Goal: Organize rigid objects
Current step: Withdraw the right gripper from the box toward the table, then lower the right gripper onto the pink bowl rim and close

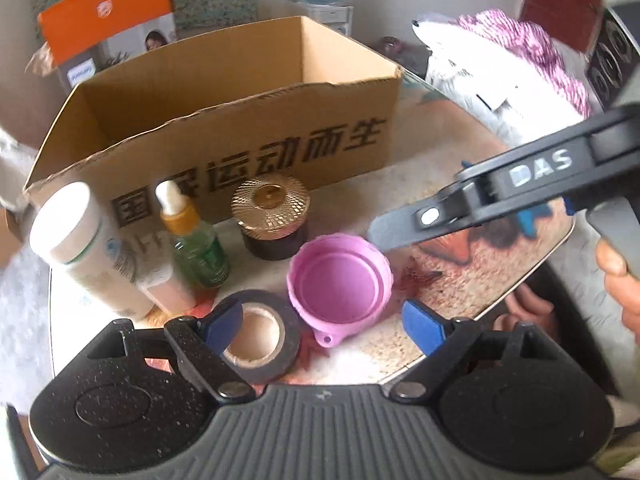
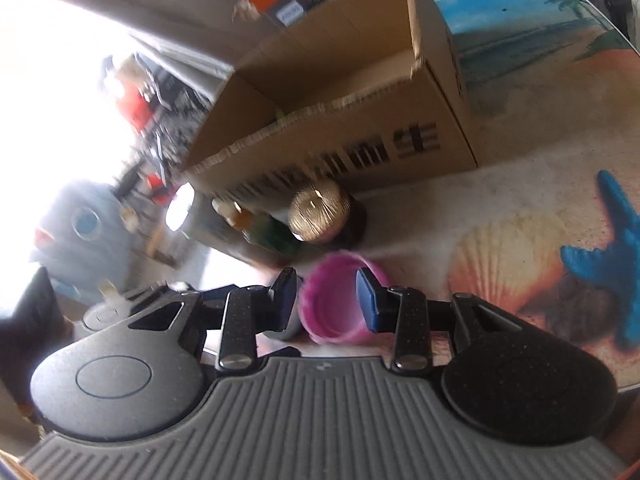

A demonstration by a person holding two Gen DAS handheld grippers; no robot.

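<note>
Right wrist view: I'm bringing my right gripper [image 2: 328, 300], jaws narrow and empty, straight toward the pink cup [image 2: 340, 304] ahead; left gripper [image 1: 324, 324] gaping wide.

Cardboard box [image 1: 240, 120] stands rearmost on the table [image 1: 460, 168]; lidded jar [image 1: 272, 216], dropper bottle [image 1: 192, 240] before it; tape roll [image 1: 256, 336] nearest.

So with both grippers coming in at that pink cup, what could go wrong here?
1. The right gripper and left gripper both crowd the pink cup, so they might bump each other or knock it away.
2. The dropper bottle and white bottle stand close together; a nudge could probably topple them.
3. The tape roll lies right by the left finger and could get dragged along.
</note>
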